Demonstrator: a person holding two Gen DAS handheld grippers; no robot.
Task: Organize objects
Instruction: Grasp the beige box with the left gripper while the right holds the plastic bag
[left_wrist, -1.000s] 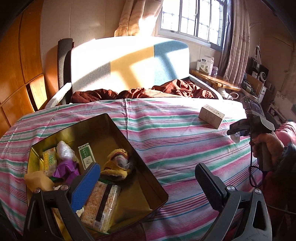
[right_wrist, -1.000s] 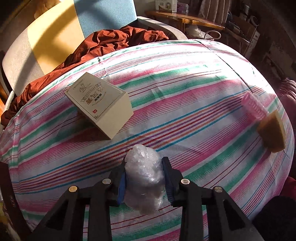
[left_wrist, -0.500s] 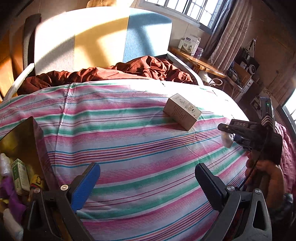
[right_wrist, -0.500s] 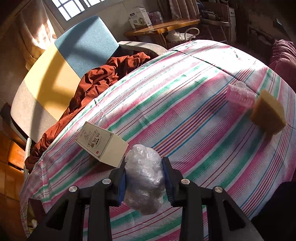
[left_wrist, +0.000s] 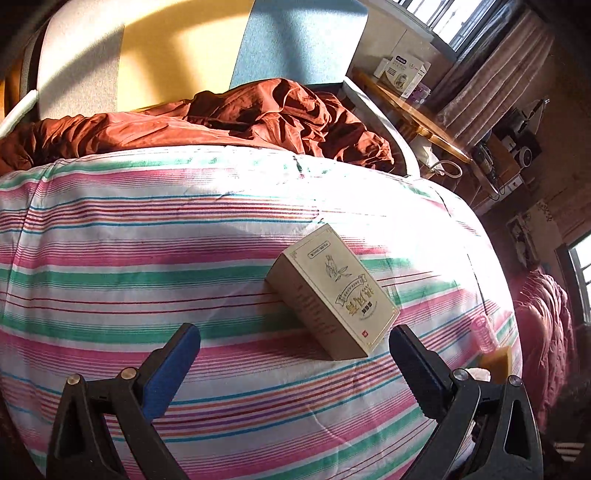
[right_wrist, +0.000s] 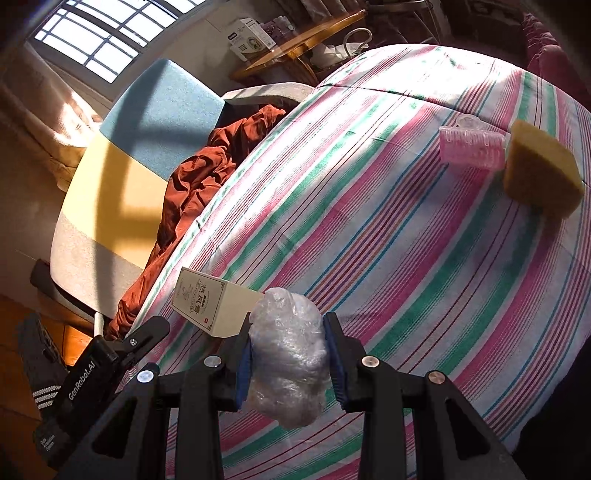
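Observation:
A cream carton box (left_wrist: 332, 295) lies on the striped cloth (left_wrist: 147, 258), just ahead of my left gripper (left_wrist: 293, 360), which is open and empty; the box's near corner sits close to the right finger. In the right wrist view my right gripper (right_wrist: 288, 354) is shut on a crumpled clear plastic bundle (right_wrist: 288, 354), held above the cloth. The same box (right_wrist: 210, 306) shows just beyond and left of the bundle, and the left gripper's body (right_wrist: 96, 369) enters from the lower left. The tin is out of view.
A pink hair roller (right_wrist: 471, 146) and a yellow sponge (right_wrist: 539, 173) lie near the cloth's far right edge. A rust-brown blanket (left_wrist: 258, 122) is heaped on the sofa (left_wrist: 147, 55) behind. A wooden side table (left_wrist: 417, 114) carries boxes.
My left gripper swept right, away from the tin, until the carton box lay right in front of it. The right gripper rolled and shifted a little, still gripping the plastic bundle.

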